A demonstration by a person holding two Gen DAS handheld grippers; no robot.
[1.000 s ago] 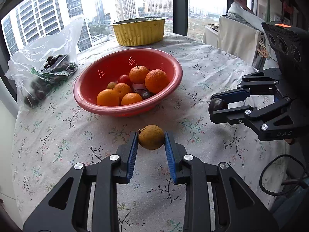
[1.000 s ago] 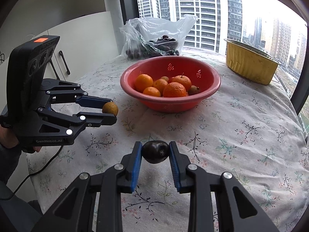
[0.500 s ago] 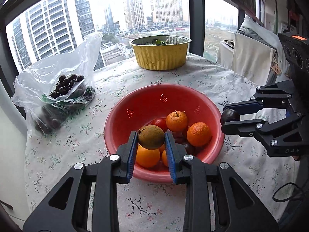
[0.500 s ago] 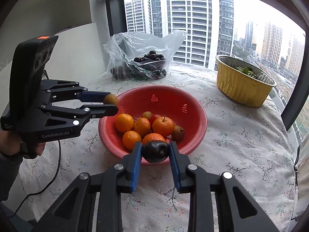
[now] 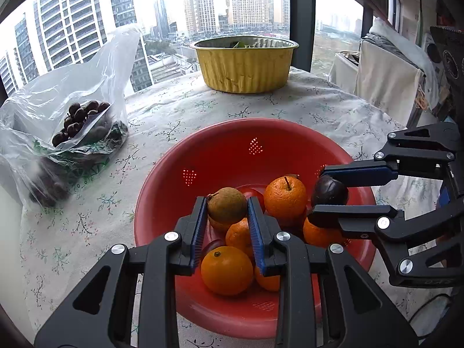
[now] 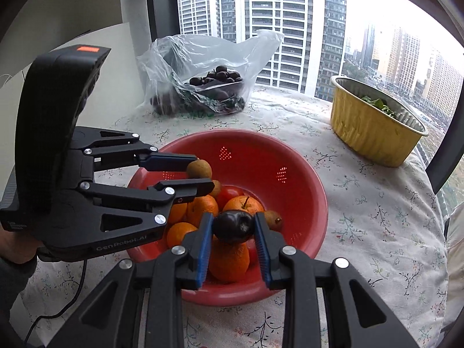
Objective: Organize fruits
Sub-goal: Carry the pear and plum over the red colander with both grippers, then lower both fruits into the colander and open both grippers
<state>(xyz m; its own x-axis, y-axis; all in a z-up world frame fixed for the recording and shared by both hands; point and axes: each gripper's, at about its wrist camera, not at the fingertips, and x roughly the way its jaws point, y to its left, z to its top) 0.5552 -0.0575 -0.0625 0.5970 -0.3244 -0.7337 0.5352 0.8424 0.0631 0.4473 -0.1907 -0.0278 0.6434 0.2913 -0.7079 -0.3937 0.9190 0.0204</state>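
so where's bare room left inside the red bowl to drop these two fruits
The far half of the red perforated plastic bowl is bare, up to its far wall. The near half is crowded with oranges. The left gripper holds the brown round fruit and the right gripper holds the dark purple fruit, both over that pile.

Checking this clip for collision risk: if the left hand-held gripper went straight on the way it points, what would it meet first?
Probably the orange with a stem in the red bowl, just beyond the brown fruit that the left hand-held gripper holds. Depth is unclear; it might pass above.
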